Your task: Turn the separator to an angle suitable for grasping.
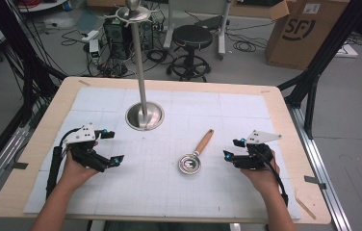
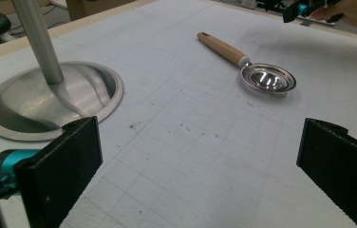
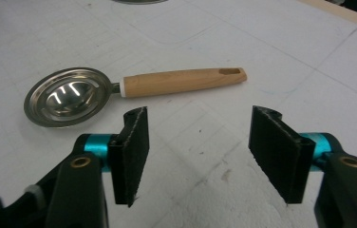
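"SF" logo, black print, on side of cardboard box (image 1: 300, 30), upper right of high view; white label above, unreadable.

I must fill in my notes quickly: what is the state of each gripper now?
Left gripper: open, holds nothing.
Right gripper: open, holds nothing; the spoon lies ahead of its jaws, untouched.

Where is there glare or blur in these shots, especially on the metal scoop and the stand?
High view: soft and low in detail, the scoop a bright blob. Left gripper view: streaky reflections on the stand base, near fingers slightly soft. Right gripper view: sharp, with light patches mirrored in the scoop's bowl.
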{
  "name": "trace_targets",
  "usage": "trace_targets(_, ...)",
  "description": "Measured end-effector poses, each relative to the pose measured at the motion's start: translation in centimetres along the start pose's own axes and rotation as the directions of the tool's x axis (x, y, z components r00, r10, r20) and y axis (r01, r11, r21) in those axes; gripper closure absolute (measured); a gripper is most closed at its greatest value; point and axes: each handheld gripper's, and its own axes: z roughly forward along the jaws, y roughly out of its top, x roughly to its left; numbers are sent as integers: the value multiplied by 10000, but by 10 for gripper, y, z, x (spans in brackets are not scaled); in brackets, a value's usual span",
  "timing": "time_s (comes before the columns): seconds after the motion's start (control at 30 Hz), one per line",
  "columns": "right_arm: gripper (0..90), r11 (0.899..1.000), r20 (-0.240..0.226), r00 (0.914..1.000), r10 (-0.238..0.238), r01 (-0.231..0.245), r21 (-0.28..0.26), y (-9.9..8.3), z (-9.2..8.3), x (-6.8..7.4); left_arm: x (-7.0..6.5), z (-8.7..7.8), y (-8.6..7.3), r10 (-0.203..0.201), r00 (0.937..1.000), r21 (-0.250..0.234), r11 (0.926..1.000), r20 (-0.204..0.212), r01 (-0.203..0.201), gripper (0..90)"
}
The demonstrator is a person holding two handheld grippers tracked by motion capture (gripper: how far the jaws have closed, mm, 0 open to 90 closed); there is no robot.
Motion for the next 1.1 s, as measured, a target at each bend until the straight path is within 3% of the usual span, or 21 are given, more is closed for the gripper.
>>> trace_targets(0.17,498,9999,-239,9996,-129,130,48,10,7,0,-2,1,1,89,10000,-10,10000,43,-89,17)
trace_targets(0.27,550,9999,-239,9997,-107,109,59,20,15,-3,-1,2,0,86,10000,13,10000,41,-86,17)
trace_targets(0.57,635,9967,-82,9978,-661,664,458,48,43,-6,1,1,0,-21,10000,-104,9999,53,21,18)
trace_targets(0.8,819,9908,83,9958,-915,902,1008,66,70,-13,1,3,0,34,10000,-18,10000,84,-34,18)
trace_targets(1.1,892,9741,424,9956,-840,731,2140,72,109,-24,1,4,-1,0,9999,22,10000,118,-1,18)
